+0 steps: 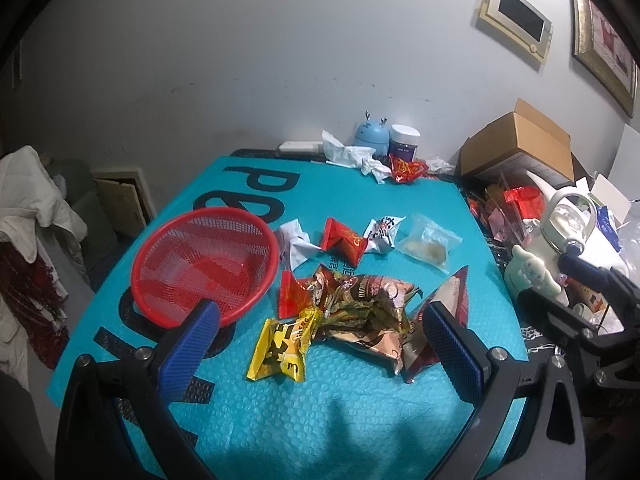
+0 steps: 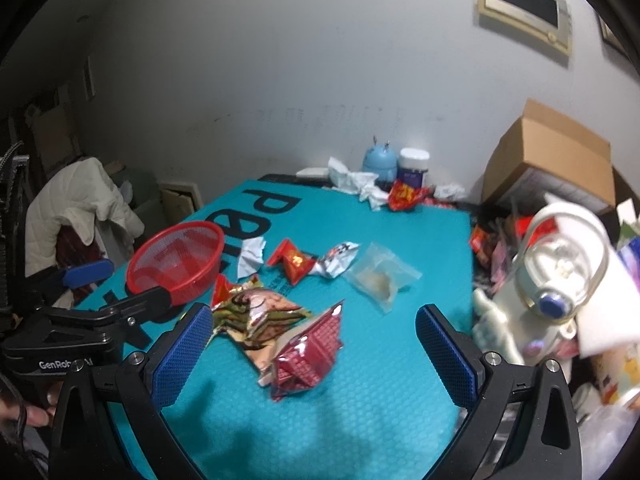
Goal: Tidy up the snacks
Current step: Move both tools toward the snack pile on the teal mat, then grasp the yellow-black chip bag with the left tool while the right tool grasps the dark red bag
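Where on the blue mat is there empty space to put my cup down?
The near strip of the blue mat, in front of the snack pile, is bare. So is the far part between the red basket and the crumpled tissues. The middle and right edge are crowded.

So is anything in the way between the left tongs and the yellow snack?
Nothing visible. The left tongs hang open just above the yellow snack, with only bare teal mat around. The red basket sits off to the left, empty.
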### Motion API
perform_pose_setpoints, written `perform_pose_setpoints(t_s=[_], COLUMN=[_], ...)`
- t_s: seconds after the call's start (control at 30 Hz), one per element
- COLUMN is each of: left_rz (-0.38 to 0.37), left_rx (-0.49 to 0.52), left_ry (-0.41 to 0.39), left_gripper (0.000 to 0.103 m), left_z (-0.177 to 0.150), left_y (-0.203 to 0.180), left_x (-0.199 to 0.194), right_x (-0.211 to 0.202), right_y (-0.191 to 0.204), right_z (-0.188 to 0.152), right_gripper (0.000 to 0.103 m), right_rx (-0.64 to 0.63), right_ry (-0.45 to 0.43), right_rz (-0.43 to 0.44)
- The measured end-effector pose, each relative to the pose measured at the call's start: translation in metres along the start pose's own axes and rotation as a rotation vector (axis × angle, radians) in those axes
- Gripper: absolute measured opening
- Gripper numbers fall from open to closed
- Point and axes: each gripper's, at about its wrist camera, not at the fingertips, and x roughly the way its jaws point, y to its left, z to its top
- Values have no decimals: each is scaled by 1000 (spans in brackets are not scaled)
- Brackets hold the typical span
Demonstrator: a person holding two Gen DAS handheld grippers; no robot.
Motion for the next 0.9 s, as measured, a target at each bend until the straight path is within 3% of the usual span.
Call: perform_pose_setpoints(t_s=[0.6,0.9], left_rz=[-22,-51], left_rx=[17,11], left_ry=[137,199], left_gripper=[103,103], left_z=[-26,-45], left_y=[33,44], left_x=[45,72], right_x=[63,83], right_y=[3,2], right_z=[-36,-48], right_gripper=[103,96], right_rx=[96,108], right_ry=[162,159], right_rz=[22,1])
